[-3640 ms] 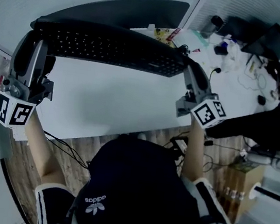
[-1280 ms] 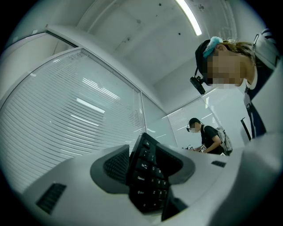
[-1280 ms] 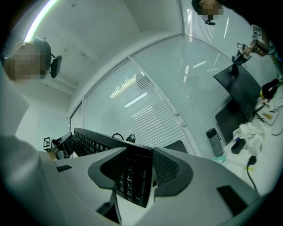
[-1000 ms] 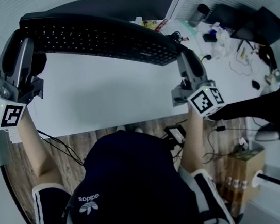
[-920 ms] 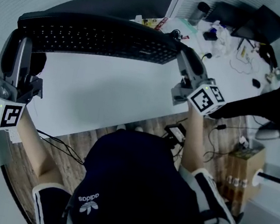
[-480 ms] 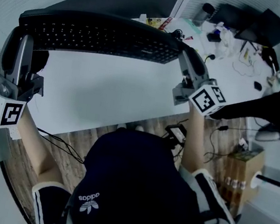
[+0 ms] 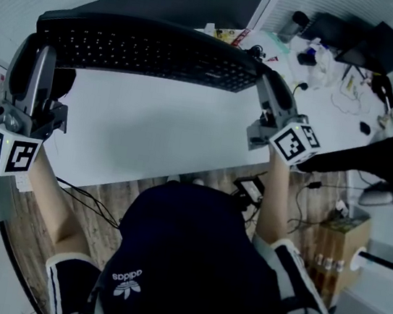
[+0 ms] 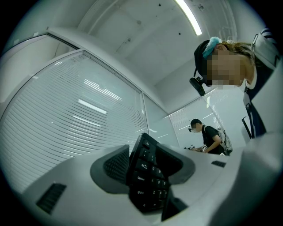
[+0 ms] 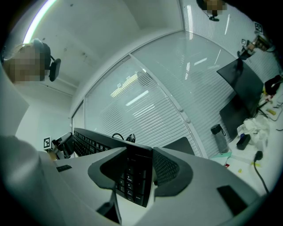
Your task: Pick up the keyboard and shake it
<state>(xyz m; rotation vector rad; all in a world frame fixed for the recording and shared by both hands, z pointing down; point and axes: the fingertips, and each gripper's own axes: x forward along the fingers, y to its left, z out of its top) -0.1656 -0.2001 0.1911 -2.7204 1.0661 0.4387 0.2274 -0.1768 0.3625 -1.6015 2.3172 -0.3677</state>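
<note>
I held the keyboard [image 7: 153, 55] clear above the table [image 7: 156, 135], my left gripper [image 7: 41, 33] and right gripper [image 7: 267, 83] clamped on opposite ends (jaws spread wide).

A long white table [image 7: 148, 138] is standing on a wood-plank floor [image 7: 24, 229], where dark cables [image 7: 84, 200] are lying. Glass walls with closed blinds [image 8: 75, 119] are enclosing the room, and a ceiling light strip [image 8: 188, 17] is shining. A dark monitor [image 9: 241, 79] is standing at the table's cluttered far end.
</note>
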